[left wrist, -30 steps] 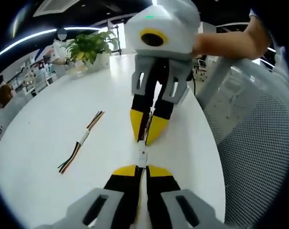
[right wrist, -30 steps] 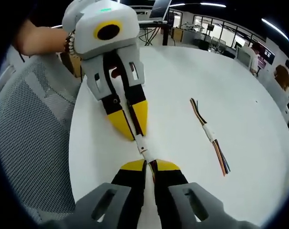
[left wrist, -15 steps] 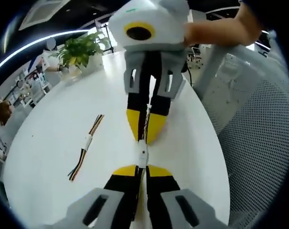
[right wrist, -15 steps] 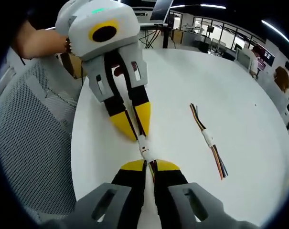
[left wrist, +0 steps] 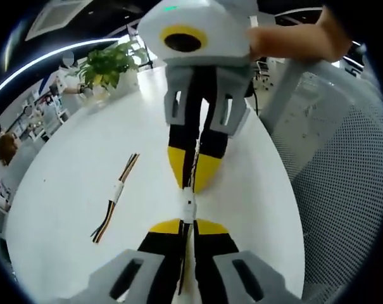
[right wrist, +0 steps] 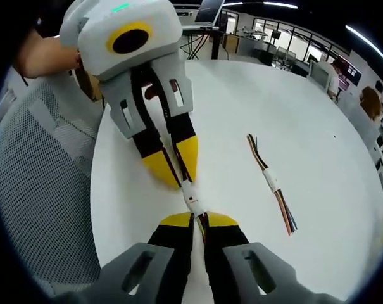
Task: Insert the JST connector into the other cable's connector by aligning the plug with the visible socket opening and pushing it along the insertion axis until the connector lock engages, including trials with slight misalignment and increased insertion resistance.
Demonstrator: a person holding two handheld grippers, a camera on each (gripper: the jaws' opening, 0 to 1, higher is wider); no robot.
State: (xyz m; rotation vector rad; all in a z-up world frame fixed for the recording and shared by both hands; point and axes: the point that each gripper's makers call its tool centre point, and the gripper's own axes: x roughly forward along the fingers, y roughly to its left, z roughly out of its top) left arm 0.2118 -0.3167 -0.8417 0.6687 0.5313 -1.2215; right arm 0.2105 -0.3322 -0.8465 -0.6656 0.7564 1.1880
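A: As far as can be judged from the two halves lying end to end, how much of the insertion is considered done?

B: Most of it, it is judged. In the left gripper view, the left gripper is closed on its own cable, and the white JST connector is seen just ahead of its yellow tips, between them and the tips of the right gripper, which comes in from the far side.

A: Is a gap visible between plug and socket?

B: None can be made out. In the right gripper view the white connector is read as one short continuous piece, bridging the right gripper and the left gripper. Whether the lock is engaged cannot be told; the latch is too small to be seen.

A: And the jaws of the right gripper?

B: They are held closed on the other cable, whose wires are seen running back between them.

A: What is left, then?

B: A final seating push along the axis is probably still owed, or a confirmation of the click. A second, already mated cable pair is seen lying on the white table, well apart, to the right of the right gripper's jaws.
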